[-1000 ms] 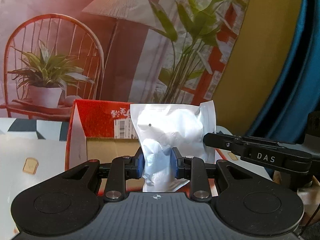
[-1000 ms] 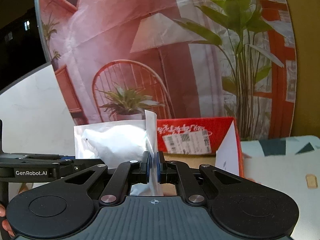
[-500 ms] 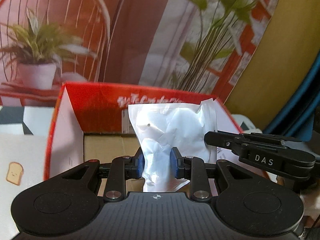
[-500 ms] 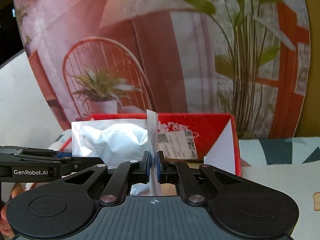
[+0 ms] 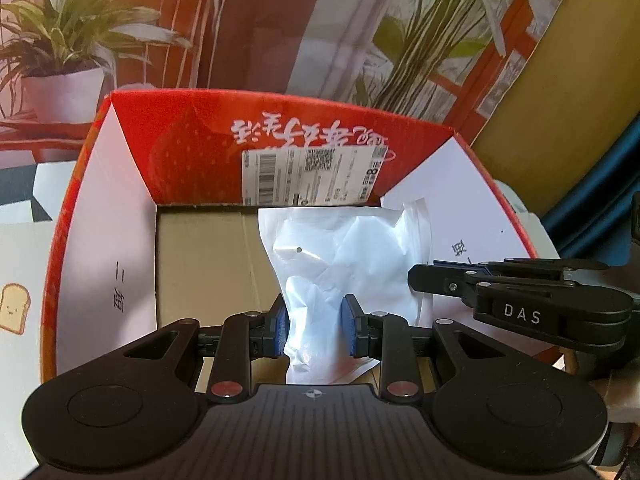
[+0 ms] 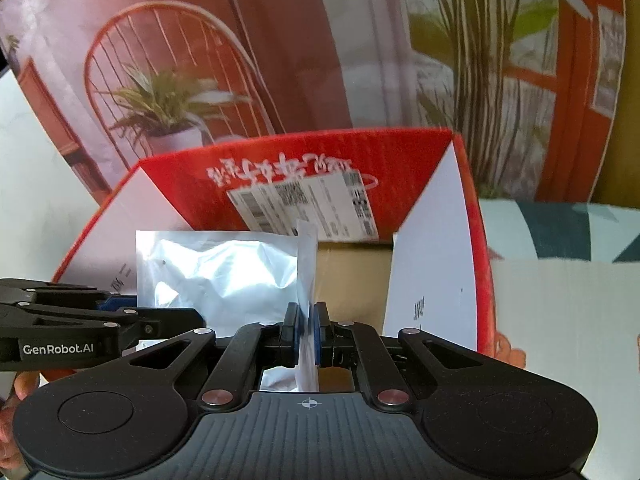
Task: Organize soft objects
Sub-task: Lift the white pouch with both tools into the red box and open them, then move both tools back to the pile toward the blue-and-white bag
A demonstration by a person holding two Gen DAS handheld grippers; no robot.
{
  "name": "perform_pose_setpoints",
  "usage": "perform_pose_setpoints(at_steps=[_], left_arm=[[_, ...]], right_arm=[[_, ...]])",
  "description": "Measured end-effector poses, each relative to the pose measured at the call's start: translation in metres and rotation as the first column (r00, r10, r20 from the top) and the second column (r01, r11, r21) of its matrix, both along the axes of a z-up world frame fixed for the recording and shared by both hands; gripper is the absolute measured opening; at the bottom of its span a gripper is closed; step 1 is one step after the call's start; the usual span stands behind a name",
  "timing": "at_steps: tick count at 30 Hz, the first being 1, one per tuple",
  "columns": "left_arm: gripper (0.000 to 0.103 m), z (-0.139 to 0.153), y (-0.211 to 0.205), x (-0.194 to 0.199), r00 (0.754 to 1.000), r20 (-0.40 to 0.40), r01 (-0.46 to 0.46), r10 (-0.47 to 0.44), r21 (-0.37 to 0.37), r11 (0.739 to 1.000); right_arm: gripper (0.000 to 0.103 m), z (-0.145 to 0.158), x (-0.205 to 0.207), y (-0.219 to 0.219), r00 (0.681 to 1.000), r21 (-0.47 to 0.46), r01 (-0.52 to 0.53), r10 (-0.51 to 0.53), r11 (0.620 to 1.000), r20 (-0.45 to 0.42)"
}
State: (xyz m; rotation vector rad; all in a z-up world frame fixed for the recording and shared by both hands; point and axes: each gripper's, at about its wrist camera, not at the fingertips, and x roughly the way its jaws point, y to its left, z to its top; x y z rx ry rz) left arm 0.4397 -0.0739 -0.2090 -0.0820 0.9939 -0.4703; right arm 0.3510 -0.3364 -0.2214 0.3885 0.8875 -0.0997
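Observation:
A soft white item sealed in a clear plastic bag (image 5: pixel 344 256) hangs between both grippers over the open red cardboard box (image 5: pixel 192 152). My left gripper (image 5: pixel 314 330) is shut on the bag's lower bulge. My right gripper (image 6: pixel 306 334) is shut on the bag's flat side seam (image 6: pixel 306 264); it also shows from the side in the left wrist view (image 5: pixel 424 280). The bag (image 6: pixel 224 272) is level with the box opening, in front of the brown inner floor (image 5: pixel 208 264). The left gripper also shows in the right wrist view (image 6: pixel 176 320).
The box has white side flaps (image 5: pixel 108 248) and a back flap with a shipping label (image 5: pixel 312 176). It stands on a patterned tablecloth (image 6: pixel 560 308) with a toast picture (image 5: pixel 14 308). A printed backdrop with a chair and plants (image 6: pixel 180 92) rises behind.
Both grippers have moved forward and down with the bag, closer to the box. The box opening now fills the views and the bag sits low against it.

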Motion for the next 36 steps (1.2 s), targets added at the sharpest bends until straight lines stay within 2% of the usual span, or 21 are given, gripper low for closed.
perform_pose_setpoints(at_steps=[3,7,9,11,14,16,17,19,20,22,25,29,36], left_arm=[[0.031,-0.003,0.000,-0.002,1.000,-0.015,-0.001,0.001,0.005,1.000],[0.057,0.001,-0.001,-0.006,1.000,0.008,-0.001,0.001,0.039,0.999],[0.060,0.007,0.001,-0.009,1.000,0.028,-0.001,0.000,0.046,0.999],[0.060,0.013,0.003,-0.014,0.999,0.042,-0.005,0.003,0.044,0.999],[0.068,0.026,0.007,-0.025,0.996,0.094,-0.013,0.009,0.043,0.999],[0.075,0.036,0.010,-0.037,0.989,0.145,-0.027,0.019,0.052,0.998],[0.078,0.041,0.011,-0.043,0.985,0.170,-0.029,0.019,0.057,0.998],[0.088,0.052,0.015,-0.056,0.974,0.224,-0.035,0.019,0.067,0.997],[0.090,0.057,0.017,-0.062,0.968,0.250,-0.041,0.021,0.073,0.997],[0.096,0.066,0.022,-0.075,0.957,0.290,-0.053,0.027,0.081,0.995],[0.099,0.076,0.031,-0.094,0.943,0.330,-0.078,0.048,0.080,0.994],[0.100,0.081,0.042,-0.121,0.924,0.377,-0.097,0.054,0.097,0.990],[0.100,0.084,0.061,-0.166,0.908,0.410,-0.137,0.090,0.087,0.987]], right_arm=[[0.006,-0.002,-0.001,0.001,1.000,0.009,0.009,-0.008,1.000,-0.029],[0.008,-0.001,-0.003,0.004,0.999,-0.015,0.012,-0.013,1.000,-0.048],[0.010,0.001,-0.005,0.008,0.998,-0.040,0.016,-0.018,0.999,-0.053],[0.019,0.005,-0.008,0.011,0.999,-0.064,0.015,-0.018,0.998,-0.046],[0.031,0.017,-0.017,0.018,1.000,-0.109,0.003,-0.005,0.994,-0.021],[0.049,0.026,-0.025,0.024,1.000,-0.133,-0.003,0.003,0.991,0.005],[0.055,0.030,-0.028,0.025,1.000,-0.146,-0.001,0.003,0.989,0.011],[0.072,0.038,-0.037,0.031,1.000,-0.174,-0.003,0.008,0.985,0.028],[0.075,0.041,-0.042,0.032,0.999,-0.184,-0.004,0.010,0.983,0.036],[0.091,0.048,-0.052,0.036,0.999,-0.197,0.006,0.004,0.980,0.052],[0.103,0.056,-0.068,0.038,0.996,-0.194,0.035,-0.019,0.980,0.082],[0.103,0.063,-0.089,0.040,0.993,-0.195,0.069,-0.050,0.978,0.104],[0.103,0.066,-0.133,0.051,0.984,-0.198,0.104,-0.071,0.975,0.163]])
